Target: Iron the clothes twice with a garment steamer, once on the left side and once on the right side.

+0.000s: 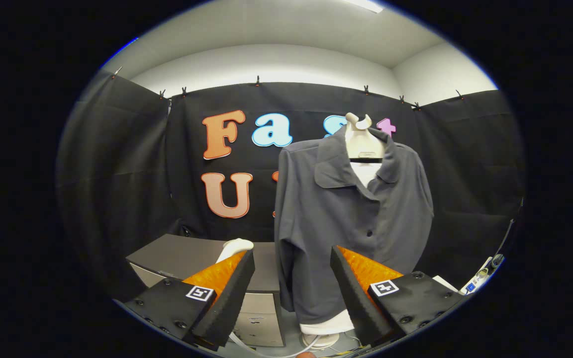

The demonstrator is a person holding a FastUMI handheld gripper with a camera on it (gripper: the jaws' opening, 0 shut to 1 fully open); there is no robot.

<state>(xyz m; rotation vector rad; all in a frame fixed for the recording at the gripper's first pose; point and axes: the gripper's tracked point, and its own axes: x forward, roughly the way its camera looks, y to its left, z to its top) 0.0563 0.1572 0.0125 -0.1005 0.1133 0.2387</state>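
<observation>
1. Leftmost, one grey cabinet [177,253] stands against the booth wall; one white garment steamer [234,247] rests at the right edge of its top, just beyond the left finger.
2. Centrally, one gripper [292,271] shows two fingers spread wide apart, clamped on nothing.
3. Right of the cabinet, one grey button-front shirt [351,219] hangs on one pale mannequin form [363,141], beyond the fingers and nearer the right one.
4. Judging the step: the steamer is not yet picked up. To do it well, swing left, straddle the steamer's handle squarely, and close firmly, minding the white cord [266,352] trailing below.
</observation>
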